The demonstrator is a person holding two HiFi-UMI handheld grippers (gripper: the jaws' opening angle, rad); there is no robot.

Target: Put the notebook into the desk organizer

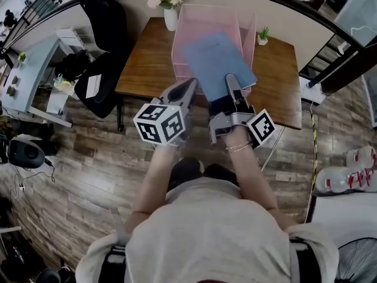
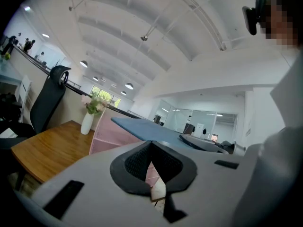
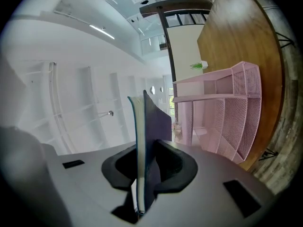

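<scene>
Where plank flooring [image 1: 88,175] spreads, 1 wooden desk [image 1: 144,63] holds 1 pink organizer [image 1: 203,16].

Open-plan office: a black office chair [image 1: 103,22] beside a wooden desk [image 1: 144,63], glass-walled rooms [image 2: 189,119] beyond

No word, number or brand can be read in any view. The nearest things to signs are the black-and-white square code patterns on the marker cube at the left [image 1: 160,124] and on the marker cube at the right [image 1: 261,127]; they are patterns, not letters. The notebook [image 1: 215,58], over the desk's near edge, shows a plain blue cover. The large water bottles [image 1: 339,180] on the floor at the right carry red labels, whose print is too small to make out.
</scene>
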